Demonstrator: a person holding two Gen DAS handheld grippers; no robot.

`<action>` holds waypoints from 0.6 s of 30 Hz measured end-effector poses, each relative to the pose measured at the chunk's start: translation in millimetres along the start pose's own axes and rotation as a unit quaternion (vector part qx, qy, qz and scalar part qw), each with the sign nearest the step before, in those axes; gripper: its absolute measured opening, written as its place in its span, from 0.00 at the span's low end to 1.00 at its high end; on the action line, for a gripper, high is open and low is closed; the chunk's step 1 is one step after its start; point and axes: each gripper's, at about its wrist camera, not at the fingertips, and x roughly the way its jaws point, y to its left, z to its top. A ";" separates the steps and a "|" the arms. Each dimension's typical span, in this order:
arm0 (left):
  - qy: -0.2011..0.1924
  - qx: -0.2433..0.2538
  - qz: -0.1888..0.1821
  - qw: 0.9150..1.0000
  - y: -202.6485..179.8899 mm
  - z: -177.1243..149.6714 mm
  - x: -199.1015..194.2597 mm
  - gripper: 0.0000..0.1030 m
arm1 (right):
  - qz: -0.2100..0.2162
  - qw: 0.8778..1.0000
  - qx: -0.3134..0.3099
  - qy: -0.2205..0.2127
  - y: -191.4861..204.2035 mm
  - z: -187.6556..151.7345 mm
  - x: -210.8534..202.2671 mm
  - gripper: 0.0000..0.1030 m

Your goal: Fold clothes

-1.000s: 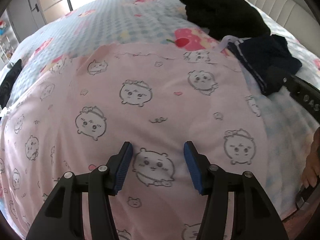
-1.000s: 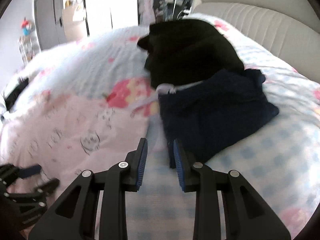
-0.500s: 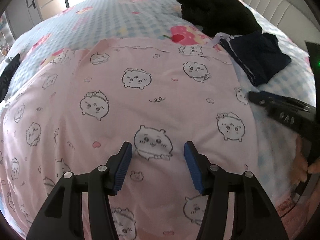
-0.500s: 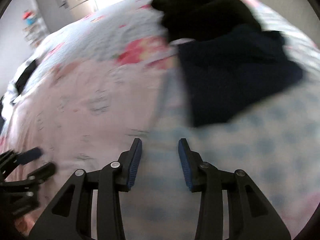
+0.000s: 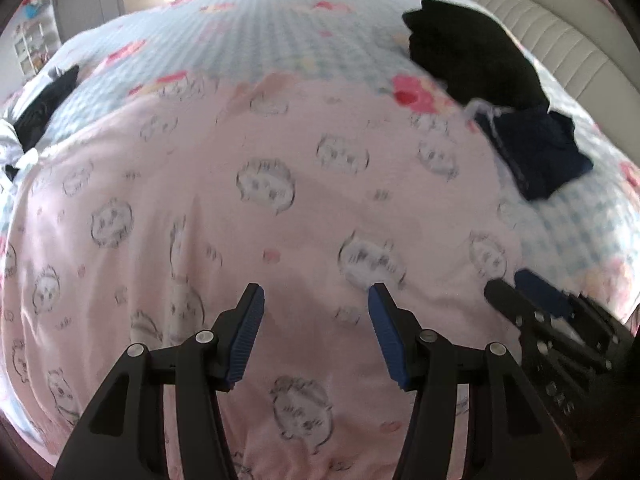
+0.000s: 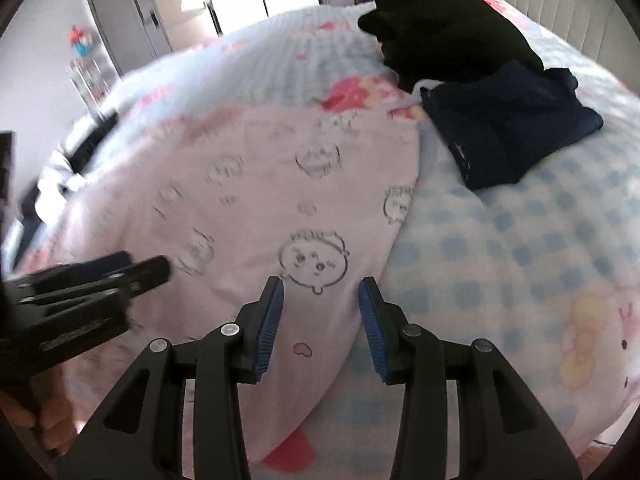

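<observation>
Pink, cartoon-printed garment (image 5: 280, 208) lies spread flat across the checked bedspread (image 6: 520, 240), not yet folded, while a black item (image 6: 448, 40) and a navy item (image 6: 508, 128) beside it look already folded, though blur makes that uncertain. Left gripper (image 5: 316, 300) hovers with jaws wide and empty; right gripper (image 6: 321, 296), jaws just opening, nothing pinched, straddles the garment's right edge.

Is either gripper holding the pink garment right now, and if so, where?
Neither. The left gripper and right gripper stand open above the pink garment, gripping nothing; the right's jaws have just been opening.
</observation>
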 end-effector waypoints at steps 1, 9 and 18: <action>0.009 0.005 0.002 1.000 -0.1 -4.3 5.8 0.56 | -0.010 1.000 -0.002 0.010 -0.5 -4.7 0.5 0.39; -0.021 0.011 -0.004 1.000 4.3 -13.9 -16.5 0.57 | -0.067 0.995 0.072 -0.004 -38.2 -20.4 -23.2 0.39; 0.007 0.023 -0.009 1.000 11.0 -38.1 -14.2 0.57 | -0.028 0.999 0.020 -0.009 13.2 -38.3 -22.9 0.42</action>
